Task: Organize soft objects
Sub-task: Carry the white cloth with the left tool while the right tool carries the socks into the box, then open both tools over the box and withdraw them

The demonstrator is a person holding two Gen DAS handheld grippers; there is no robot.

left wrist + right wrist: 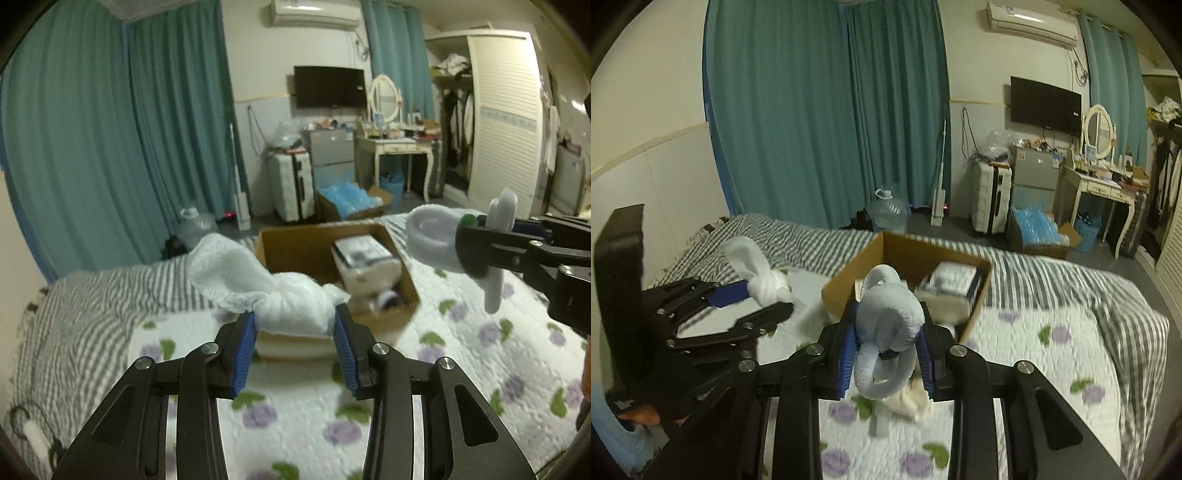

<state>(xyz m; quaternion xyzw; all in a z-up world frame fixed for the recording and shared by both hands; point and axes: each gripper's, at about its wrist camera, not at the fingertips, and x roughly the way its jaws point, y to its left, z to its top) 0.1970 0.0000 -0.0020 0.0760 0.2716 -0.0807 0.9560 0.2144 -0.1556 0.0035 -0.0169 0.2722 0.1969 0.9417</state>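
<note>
My left gripper (295,325) is shut on a bunched white cloth (258,288) and holds it above the flowered quilt (295,413), just in front of an open cardboard box (295,243). My right gripper (888,345) is shut on a pale blue plush toy (890,317), held above the quilt near the box (849,273). In the left wrist view the right gripper (476,251) with the plush toy (432,236) is at the right. In the right wrist view the left gripper (764,299) with the white cloth (757,273) is at the left.
The box holds a white packaged item (362,254) and a small dark object. A cream cloth (912,400) lies on the quilt under my right gripper. A grey striped sheet (92,314) covers the bed's left side. Suitcase, desk and wardrobe stand beyond the bed.
</note>
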